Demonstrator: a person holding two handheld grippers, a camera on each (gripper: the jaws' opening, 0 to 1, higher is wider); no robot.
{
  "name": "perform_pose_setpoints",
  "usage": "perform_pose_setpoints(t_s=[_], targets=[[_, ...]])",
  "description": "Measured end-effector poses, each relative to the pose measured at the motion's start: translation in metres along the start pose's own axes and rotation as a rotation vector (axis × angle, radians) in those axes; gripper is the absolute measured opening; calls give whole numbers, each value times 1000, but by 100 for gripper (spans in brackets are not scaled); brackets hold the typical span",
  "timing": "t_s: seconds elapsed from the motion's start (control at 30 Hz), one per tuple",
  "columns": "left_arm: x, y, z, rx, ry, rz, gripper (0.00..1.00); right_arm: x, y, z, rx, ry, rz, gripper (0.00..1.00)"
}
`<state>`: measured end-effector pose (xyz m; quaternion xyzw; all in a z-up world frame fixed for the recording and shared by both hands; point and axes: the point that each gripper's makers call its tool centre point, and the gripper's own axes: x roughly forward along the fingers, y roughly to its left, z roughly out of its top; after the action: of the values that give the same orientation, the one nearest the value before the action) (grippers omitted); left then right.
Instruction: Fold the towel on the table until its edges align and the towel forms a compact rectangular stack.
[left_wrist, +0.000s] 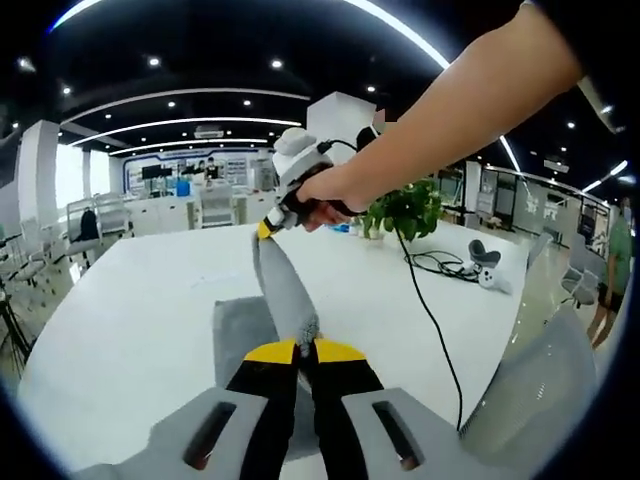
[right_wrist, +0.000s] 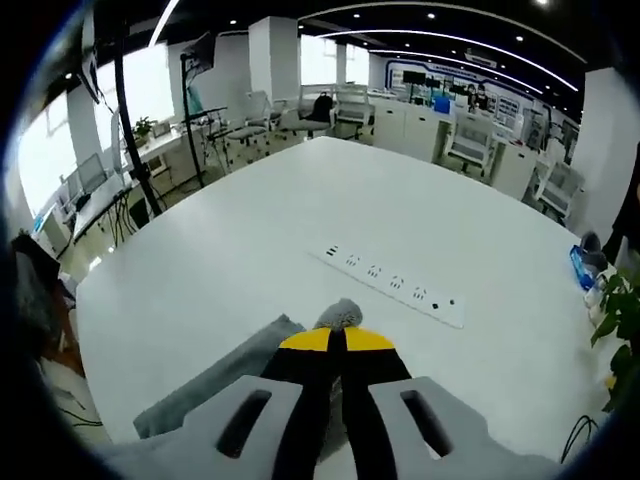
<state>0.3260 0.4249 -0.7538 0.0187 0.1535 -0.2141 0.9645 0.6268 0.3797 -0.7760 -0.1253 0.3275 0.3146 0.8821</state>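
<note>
A grey towel (left_wrist: 283, 285) is stretched taut in a narrow band between the two grippers, above the white table (left_wrist: 130, 330). My left gripper (left_wrist: 305, 347) is shut on its near end, with yellow tips pinching the cloth. The rest of the towel lies flat on the table under the band. Farther off, the right gripper (left_wrist: 268, 228) is held by a person's hand and clamps the band's far end. In the right gripper view, the right gripper (right_wrist: 336, 338) is shut on a towel corner (right_wrist: 345, 312). More grey cloth (right_wrist: 225, 375) trails down to the left.
A white power strip (right_wrist: 395, 283) lies on the table (right_wrist: 250, 230) beyond the right gripper. A potted plant (left_wrist: 405, 210), a black cable (left_wrist: 432, 315) and a white device (left_wrist: 487, 268) sit at the table's far right. Chairs and desks ring the table.
</note>
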Motion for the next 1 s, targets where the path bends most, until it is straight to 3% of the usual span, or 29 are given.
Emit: perform_pose_setpoints(t_s=[0.37, 0.7, 0.9, 1.0], targets=[[-1, 16, -32, -54, 64, 29, 4, 32, 21, -7, -31, 6, 16, 0], [-1, 24, -68, -61, 143, 29, 5, 44, 41, -22, -20, 19, 35, 0], [-2, 27, -79, -56, 169, 32, 5, 53, 47, -26, -44, 11, 31, 0], [-2, 29, -78, -36, 167, 34, 5, 51, 48, -27, -33, 7, 29, 0]])
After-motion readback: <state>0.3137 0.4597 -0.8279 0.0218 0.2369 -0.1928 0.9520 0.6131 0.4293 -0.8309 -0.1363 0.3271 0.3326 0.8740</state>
